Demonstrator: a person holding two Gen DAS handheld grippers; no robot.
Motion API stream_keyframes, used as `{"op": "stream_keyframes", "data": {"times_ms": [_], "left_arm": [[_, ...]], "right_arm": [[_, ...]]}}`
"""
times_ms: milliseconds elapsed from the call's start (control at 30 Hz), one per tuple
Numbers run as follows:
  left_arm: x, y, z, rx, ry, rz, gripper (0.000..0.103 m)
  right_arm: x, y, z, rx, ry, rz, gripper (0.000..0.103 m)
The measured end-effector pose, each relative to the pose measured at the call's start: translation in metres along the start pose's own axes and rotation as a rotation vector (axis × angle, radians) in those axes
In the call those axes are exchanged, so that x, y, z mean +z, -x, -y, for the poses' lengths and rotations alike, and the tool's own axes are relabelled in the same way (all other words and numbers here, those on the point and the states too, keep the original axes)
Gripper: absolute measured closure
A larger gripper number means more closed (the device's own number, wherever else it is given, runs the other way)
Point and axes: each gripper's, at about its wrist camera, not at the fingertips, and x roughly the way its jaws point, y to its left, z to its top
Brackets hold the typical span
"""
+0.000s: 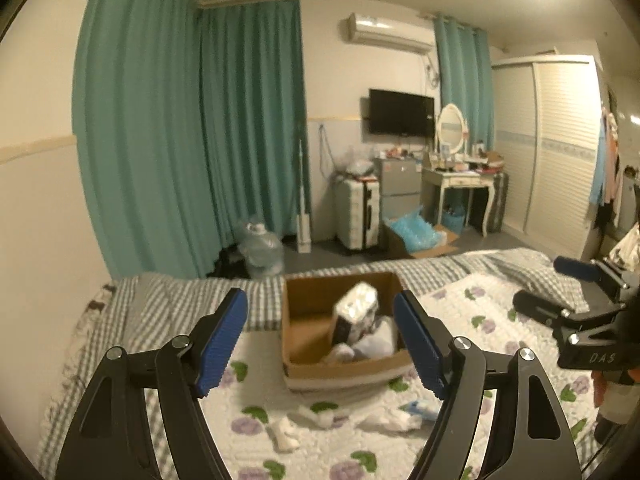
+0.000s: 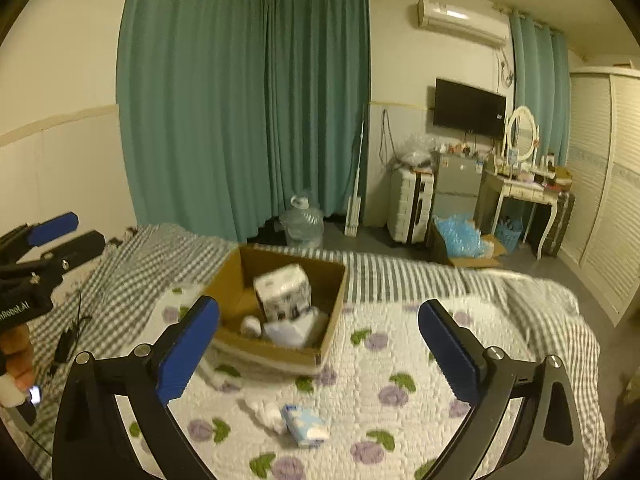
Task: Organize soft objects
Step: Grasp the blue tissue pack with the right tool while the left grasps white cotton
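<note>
An open cardboard box (image 1: 304,370) (image 2: 236,280) sits on the floral quilt. Inside it stand a wrapped pack of paper rolls (image 1: 356,312) (image 2: 284,290) and some white soft items (image 2: 292,330). On the quilt in front of the box lie white soft pieces (image 1: 284,434) (image 2: 266,410) and a blue-and-white tissue pack (image 2: 306,426) (image 1: 418,408). My left gripper (image 1: 320,344) is open and empty, held above the quilt facing the box. My right gripper (image 2: 318,344) is open and empty, also facing the box. Each gripper shows in the other's view, the right one (image 1: 560,288) and the left one (image 2: 68,236).
The bed has a floral quilt (image 2: 400,360) over a grey checked sheet (image 1: 168,300). Beyond the bed's far edge are teal curtains, a water jug (image 2: 302,222), a white suitcase (image 2: 410,204), a box of blue packaging (image 2: 460,236), a dressing table and a wardrobe.
</note>
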Motion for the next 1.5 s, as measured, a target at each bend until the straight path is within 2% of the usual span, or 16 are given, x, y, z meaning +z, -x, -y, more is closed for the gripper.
{"op": "stream_keyframes", "data": {"times_ms": [100,300,500,633,667,767,867,933,967,1000,1100,1333,1367,1400,1433,1500], "left_arm": [[-0.022,-0.012,0.011,-0.005,0.021,-0.039,0.027],[-0.076,-0.059,0.032,-0.036,0.08,-0.196,0.027],[-0.129,-0.102,0.049,-0.018,0.109,-0.338,0.027],[-0.156,-0.124,0.053,-0.003,0.107,-0.401,0.027],[-0.163,-0.13,0.054,0.003,0.108,-0.419,0.027],[-0.178,-0.146,0.051,0.015,0.112,-0.463,0.027],[-0.186,-0.157,0.047,0.017,0.129,-0.48,0.027],[-0.19,-0.163,0.043,0.015,0.14,-0.491,0.027],[-0.191,-0.164,0.042,0.014,0.144,-0.495,0.027],[-0.191,-0.165,0.042,0.011,0.147,-0.498,0.027],[-0.194,-0.167,0.04,-0.008,0.155,-0.507,0.027],[-0.19,-0.158,0.048,-0.041,0.107,-0.482,0.027],[-0.189,-0.157,0.049,-0.042,0.1,-0.479,0.027],[-0.188,-0.156,0.05,-0.041,0.089,-0.474,0.027],[-0.187,-0.155,0.051,-0.039,0.082,-0.47,0.027],[-0.186,-0.155,0.052,-0.034,0.07,-0.463,0.027]], "right_arm": [[-0.026,-0.012,0.008,0.0,-0.014,-0.054,0.003],[-0.091,-0.062,0.027,-0.006,-0.043,-0.182,0.003],[-0.145,-0.116,0.025,0.014,-0.026,-0.296,0.003],[-0.168,-0.143,0.024,0.012,-0.004,-0.34,0.006],[-0.172,-0.15,0.025,0.026,-0.01,-0.355,0.01],[-0.184,-0.169,0.032,0.074,-0.056,-0.391,0.012],[-0.193,-0.185,0.031,0.11,-0.061,-0.438,0.027],[-0.197,-0.191,0.027,0.112,-0.034,-0.455,0.031],[-0.197,-0.192,0.026,0.114,-0.025,-0.452,0.037],[-0.196,-0.191,0.027,0.121,-0.03,-0.447,0.049],[-0.193,-0.188,0.032,0.135,-0.052,-0.437,0.068],[-0.193,-0.19,0.033,0.14,-0.032,-0.435,0.068],[-0.193,-0.19,0.033,0.134,-0.025,-0.434,0.057],[-0.193,-0.19,0.034,0.111,-0.018,-0.421,0.037],[-0.192,-0.19,0.035,0.095,-0.013,-0.41,0.03],[-0.191,-0.192,0.037,0.095,-0.015,-0.403,0.028]]}}
